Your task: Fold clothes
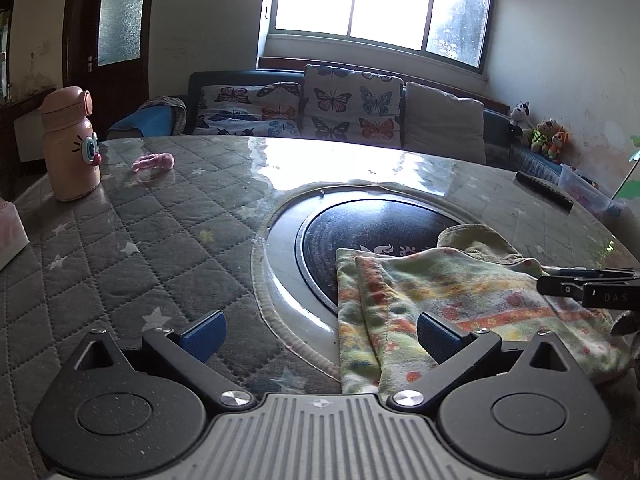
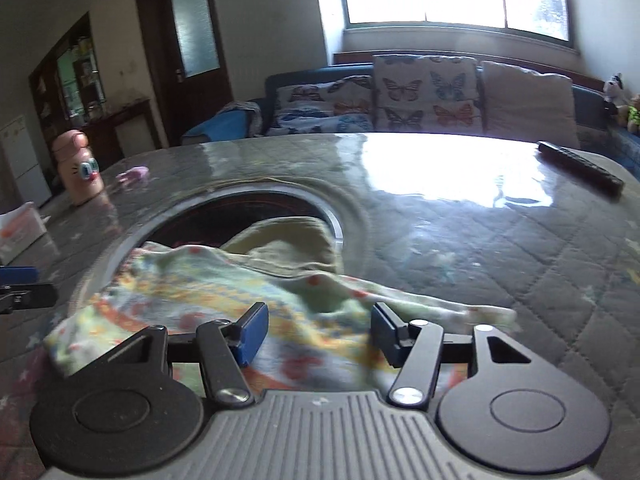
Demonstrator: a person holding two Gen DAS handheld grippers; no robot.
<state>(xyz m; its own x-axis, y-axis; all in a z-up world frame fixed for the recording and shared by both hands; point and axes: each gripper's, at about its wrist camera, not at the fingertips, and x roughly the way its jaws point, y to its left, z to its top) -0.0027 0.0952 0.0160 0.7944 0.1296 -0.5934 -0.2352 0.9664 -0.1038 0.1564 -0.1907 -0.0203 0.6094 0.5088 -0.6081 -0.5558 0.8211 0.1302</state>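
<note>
bottle (image 1: pixel 71 148) far left, remote (image 1: pixel 545 195) far right

Black tool (image 1: pixel 320 336) linkages, blue ribbed pads (image 1: pixel 204 334), silver screws

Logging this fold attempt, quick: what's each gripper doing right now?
Left gripper: open, holding nothing, beside the patterned cloth.
Right gripper: open over the cloth, gripping nothing.
</note>
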